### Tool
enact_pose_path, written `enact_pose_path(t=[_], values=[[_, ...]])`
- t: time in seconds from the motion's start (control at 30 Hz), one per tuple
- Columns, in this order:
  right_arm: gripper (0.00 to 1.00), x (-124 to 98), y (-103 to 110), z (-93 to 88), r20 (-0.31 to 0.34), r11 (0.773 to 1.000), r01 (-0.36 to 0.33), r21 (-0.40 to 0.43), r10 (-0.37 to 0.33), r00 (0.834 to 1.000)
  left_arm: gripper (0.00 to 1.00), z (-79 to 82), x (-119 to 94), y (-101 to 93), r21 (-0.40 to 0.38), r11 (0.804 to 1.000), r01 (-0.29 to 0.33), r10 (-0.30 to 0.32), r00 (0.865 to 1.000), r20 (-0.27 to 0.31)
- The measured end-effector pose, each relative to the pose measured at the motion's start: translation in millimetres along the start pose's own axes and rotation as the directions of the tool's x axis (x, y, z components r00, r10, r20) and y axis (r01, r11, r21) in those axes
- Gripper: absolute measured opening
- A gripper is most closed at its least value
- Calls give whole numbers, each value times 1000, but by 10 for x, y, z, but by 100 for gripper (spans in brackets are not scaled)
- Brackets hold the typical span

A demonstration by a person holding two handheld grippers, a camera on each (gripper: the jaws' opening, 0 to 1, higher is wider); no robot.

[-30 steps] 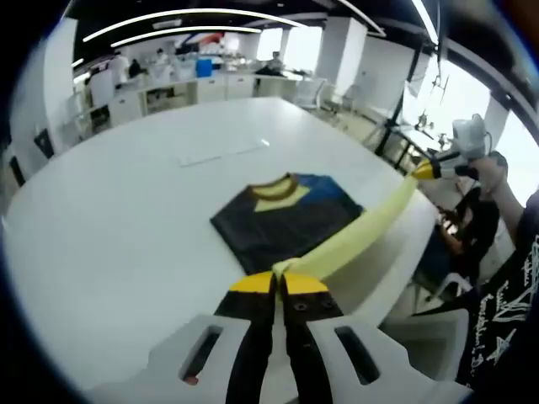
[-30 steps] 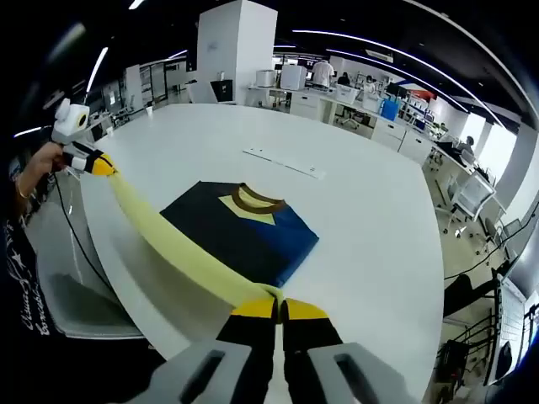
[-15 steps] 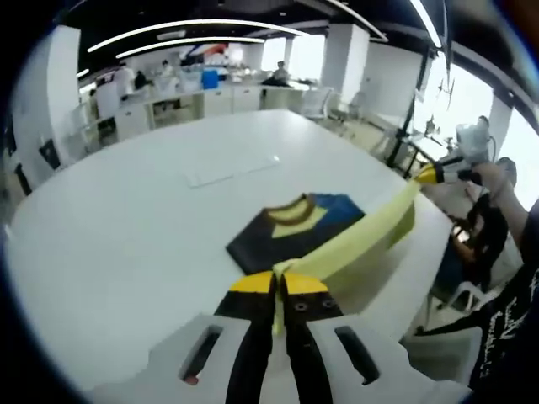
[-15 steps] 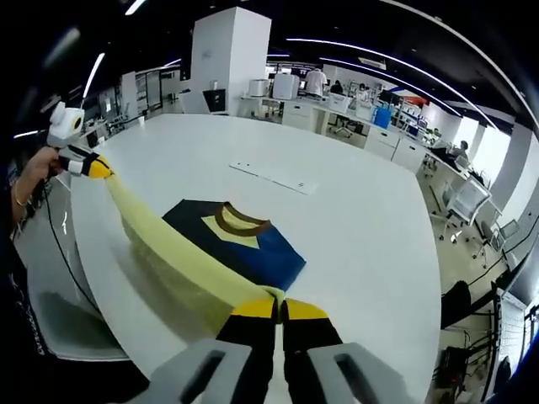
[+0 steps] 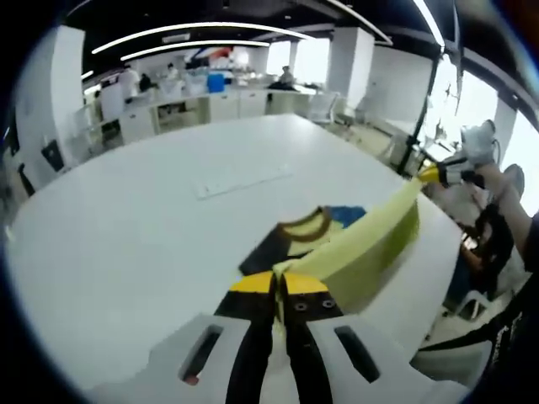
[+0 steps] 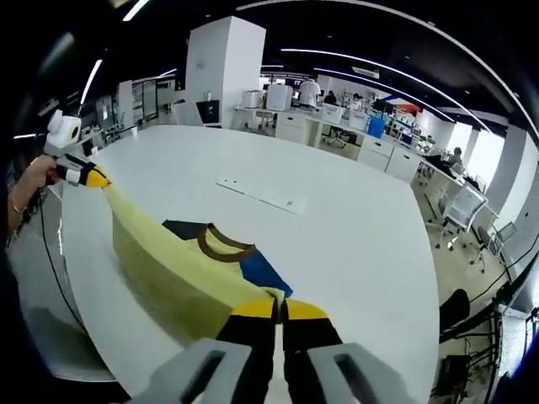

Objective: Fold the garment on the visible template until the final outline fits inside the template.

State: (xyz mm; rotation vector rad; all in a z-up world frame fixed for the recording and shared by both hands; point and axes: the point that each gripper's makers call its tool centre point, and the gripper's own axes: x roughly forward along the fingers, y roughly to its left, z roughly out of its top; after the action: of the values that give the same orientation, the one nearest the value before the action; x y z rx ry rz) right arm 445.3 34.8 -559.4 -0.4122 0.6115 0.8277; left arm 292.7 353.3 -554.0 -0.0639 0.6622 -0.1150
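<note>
A garment lies on the white table point(image 5: 126, 219), navy and blue with a brown collar point(image 5: 305, 224) and a yellow hem. The hem edge point(image 5: 370, 240) is lifted and stretched taut between both grippers, folding over the body toward the collar. My left gripper point(image 5: 276, 284) is shut on one hem corner. My right gripper point(image 6: 278, 303) is shut on the other corner, with the yellow band point(image 6: 168, 269) running across to the left gripper point(image 6: 88, 175). The right gripper point(image 5: 434, 172) shows at the right of the left gripper view. A faint rectangular template outline point(image 6: 257, 194) lies beyond the collar point(image 6: 221, 246).
The round table's edge runs close behind the lifted hem; a person's hand point(image 6: 34, 181) and arm point(image 5: 505, 210) hold the grippers there. Office desks, chairs and a white pillar point(image 6: 223, 63) stand far off behind the table.
Both grippers have carried the yellow hem forward over the garment toward the collar. The lifted fold now covers most of the navy body that lay bare earlier.
</note>
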Motion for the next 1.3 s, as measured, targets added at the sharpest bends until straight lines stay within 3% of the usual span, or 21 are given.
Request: enact_pose_path(t=[0.27, 0.6, 0.8, 1.03, 1.17, 1.3], values=[[0, 263, -155, 92, 10, 999, 28, 15, -28, 1000, 0, 186, 218, 128, -51, 998, -35, 37, 999, 37], [0, 552, -246, 182, 21, 999, 45, 30, -45, 999, 0, 241, 495, 325, -107, 992, -68, 73, 996, 47], [0, 783, -293, 135, -4, 997, 68, 29, -68, 998, 0, 184, 731, 434, -151, 985, -77, 86, 995, 50], [0, 1130, -318, 9, -42, 996, 81, 24, -80, 996, 0, -26, 983, 561, -224, 969, -102, 109, 994, 19], [0, 1293, -294, -52, -59, 997, 76, 27, -74, 996, 0, -154, 1132, 657, -228, 966, -119, 122, 993, -2], [0, 1419, -313, -119, -76, 996, 78, 35, -75, 994, 0, -217, 1275, 738, -255, 960, -114, 120, 993, 8]])
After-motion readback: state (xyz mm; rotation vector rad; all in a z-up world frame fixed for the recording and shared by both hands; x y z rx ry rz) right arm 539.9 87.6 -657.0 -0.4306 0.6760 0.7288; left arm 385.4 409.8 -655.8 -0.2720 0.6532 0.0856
